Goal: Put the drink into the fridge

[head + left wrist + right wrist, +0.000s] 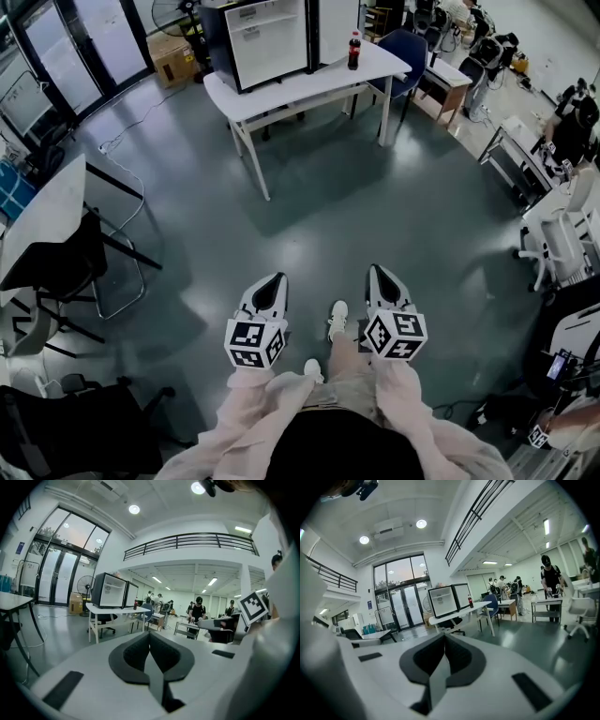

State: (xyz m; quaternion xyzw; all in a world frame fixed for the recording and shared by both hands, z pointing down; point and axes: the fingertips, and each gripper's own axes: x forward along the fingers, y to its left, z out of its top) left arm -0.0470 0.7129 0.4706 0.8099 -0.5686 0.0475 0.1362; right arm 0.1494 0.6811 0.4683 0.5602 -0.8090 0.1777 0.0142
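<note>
Left gripper: fingers pressed together, nothing between them. Right gripper: same, fingers closed tip to tip, nothing held. From the head view I see both grippers, left and right, held side by side low in front of the person, well apart from each other, both pointing forward over bare floor. One white shoe shows between them.

The drink is a dark bottle with a red cap and label, upright on the white desk across the room, near the desk's right end. Well apart from both grippers. I pick it up small in both gripper views too, left and right.

The fridge sits on the same desk, just left of the bottle, black casing, white inside facing this way; a second white panel stands between it and the bottle, and I can't tell if that is its door. A blue chair stands behind the desk's right end. A black chair is at a second desk off to my left. People are at benches far right.
</note>
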